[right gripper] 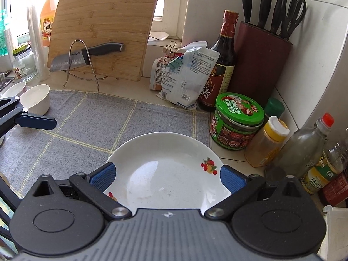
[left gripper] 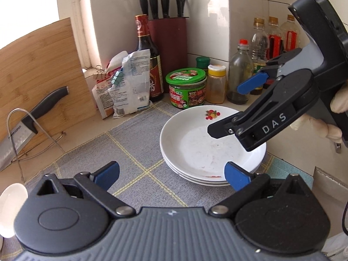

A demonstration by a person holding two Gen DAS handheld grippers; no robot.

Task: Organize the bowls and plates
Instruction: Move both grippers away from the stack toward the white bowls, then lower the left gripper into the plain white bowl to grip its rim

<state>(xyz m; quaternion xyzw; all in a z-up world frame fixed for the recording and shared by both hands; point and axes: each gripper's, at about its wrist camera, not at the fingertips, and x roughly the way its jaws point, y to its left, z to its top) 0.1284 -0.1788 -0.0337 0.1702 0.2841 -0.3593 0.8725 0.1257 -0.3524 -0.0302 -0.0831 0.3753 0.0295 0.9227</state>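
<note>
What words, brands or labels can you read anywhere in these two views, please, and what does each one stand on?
"DAS": white letters on the black finger arm of the right tongs, seen from the left wrist.
"SUPOR": on the blade of the knife in the wire rack.
"料酒": on the orange bottle behind the cutting board.
Soy sauce bottle, green-lidded jar, clipped bags, right-hand oil bottles: print too small or blurred.

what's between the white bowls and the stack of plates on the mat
Nothing stands there: in the right wrist view only bare grey mat stretches from the white bowls to the stack of plates, though the left gripper's blue fingertip hangs over its left part.
</note>
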